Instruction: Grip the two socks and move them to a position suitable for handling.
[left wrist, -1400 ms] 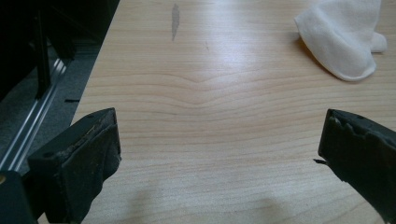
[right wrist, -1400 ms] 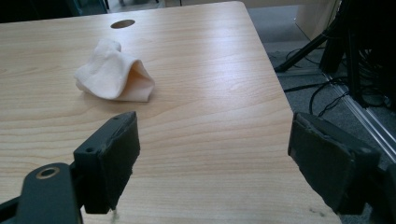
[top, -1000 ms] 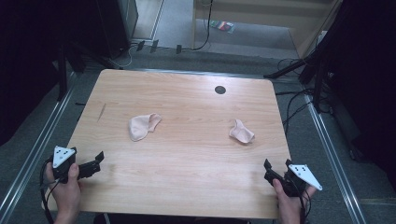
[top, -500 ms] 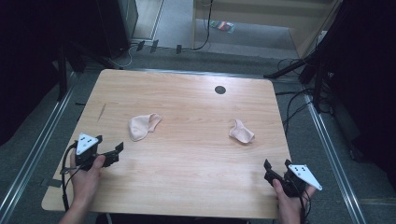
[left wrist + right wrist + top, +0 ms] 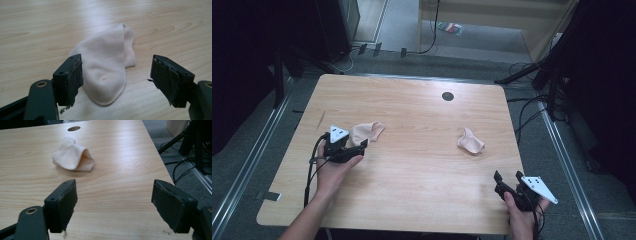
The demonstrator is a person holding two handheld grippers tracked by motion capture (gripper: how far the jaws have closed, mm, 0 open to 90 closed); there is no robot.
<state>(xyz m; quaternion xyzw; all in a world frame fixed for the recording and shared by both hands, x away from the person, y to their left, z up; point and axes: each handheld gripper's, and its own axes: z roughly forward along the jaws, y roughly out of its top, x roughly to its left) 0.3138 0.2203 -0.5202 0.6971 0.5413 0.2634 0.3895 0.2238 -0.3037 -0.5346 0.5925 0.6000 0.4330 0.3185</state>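
Soft matt cloth sock (image 5: 107,67), smooth light wood-grain table (image 5: 422,165) with faint sheen, matt black rough-padded fingers (image 5: 73,80)

Left gripper (image 5: 362,146): black body; two black jaws with worn, frayed dark pads; a brass-ringed hole at a jaw base.
Left plate: grey, three-cornered, dark dots at corners.
Left cable: black, trailing along the forearm.
Right gripper (image 5: 507,178): black, same build; grey three-cornered plate.
Forearms: bare, no sleeves.
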